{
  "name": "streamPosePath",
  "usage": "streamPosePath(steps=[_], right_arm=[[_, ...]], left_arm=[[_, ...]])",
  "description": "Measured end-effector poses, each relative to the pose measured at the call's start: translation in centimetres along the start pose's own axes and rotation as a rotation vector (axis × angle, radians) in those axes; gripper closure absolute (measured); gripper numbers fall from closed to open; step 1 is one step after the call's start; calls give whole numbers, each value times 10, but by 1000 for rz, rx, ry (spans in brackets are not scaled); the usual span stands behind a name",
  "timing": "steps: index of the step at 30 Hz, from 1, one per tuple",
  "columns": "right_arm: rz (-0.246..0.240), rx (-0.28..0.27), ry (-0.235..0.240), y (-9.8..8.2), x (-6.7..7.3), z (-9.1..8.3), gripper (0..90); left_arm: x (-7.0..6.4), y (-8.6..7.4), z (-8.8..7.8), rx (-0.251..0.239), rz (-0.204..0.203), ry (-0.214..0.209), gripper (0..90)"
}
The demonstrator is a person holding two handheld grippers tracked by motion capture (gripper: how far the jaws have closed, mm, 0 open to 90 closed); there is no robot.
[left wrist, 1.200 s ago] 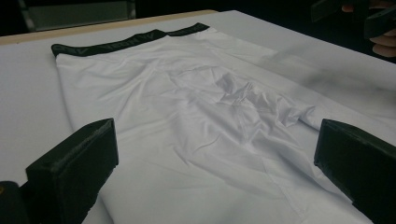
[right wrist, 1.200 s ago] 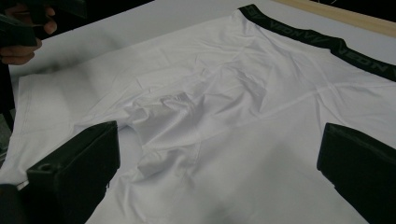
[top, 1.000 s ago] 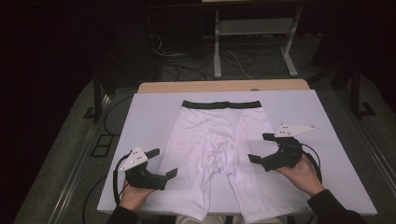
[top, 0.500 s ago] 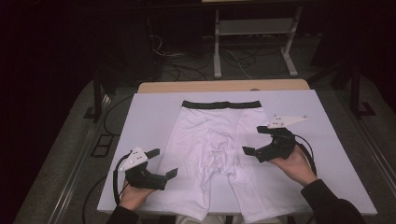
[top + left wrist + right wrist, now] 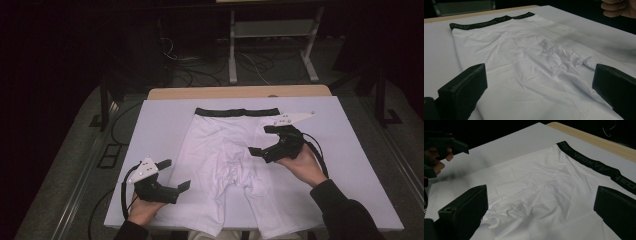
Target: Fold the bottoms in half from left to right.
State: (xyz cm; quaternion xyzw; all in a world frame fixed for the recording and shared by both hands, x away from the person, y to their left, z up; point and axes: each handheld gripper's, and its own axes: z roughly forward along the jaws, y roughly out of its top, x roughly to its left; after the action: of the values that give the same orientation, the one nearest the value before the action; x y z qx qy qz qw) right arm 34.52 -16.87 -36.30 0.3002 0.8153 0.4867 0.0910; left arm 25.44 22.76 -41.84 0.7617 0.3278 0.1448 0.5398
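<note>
a pair of white stretch-fabric boxer shorts with a black lettered waistband (image 5: 235, 155) lies flat and spread out on a white sheet covering the table (image 5: 165, 120), the waistband toward the far edge and the two legs reaching to the near edge, with a bunch of wrinkles at the crotch. a strip of pale wooden tabletop (image 5: 240, 92) shows beyond the sheet. the left gripper (image 5: 175, 174), held in the person's left hand (image 5: 142, 210), sits near the front left corner, just beside the outer edge of the shorts' left leg; its black jaws stand wide apart and hold nothing, and in the left gripper view the cloth (image 5: 524, 65) lies between and beyond them. the right gripper (image 5: 260, 140), held in the person's right hand (image 5: 302, 165), hangs over the right half of the shorts below the waistband, its jaws also wide apart and empty; whether the lower jaw touches the cloth cannot be told. in the right gripper view the waistband (image 5: 596, 165) runs off to the right and the other hand shows far off at the left.
</note>
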Motion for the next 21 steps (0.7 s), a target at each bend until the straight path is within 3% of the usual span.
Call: streamPosePath(steps=[21], right_arm=[[-13, 6, 14, 39, -4, 34, 0]], left_arm=[[1, 0, 0, 0, -1, -5, 0]])
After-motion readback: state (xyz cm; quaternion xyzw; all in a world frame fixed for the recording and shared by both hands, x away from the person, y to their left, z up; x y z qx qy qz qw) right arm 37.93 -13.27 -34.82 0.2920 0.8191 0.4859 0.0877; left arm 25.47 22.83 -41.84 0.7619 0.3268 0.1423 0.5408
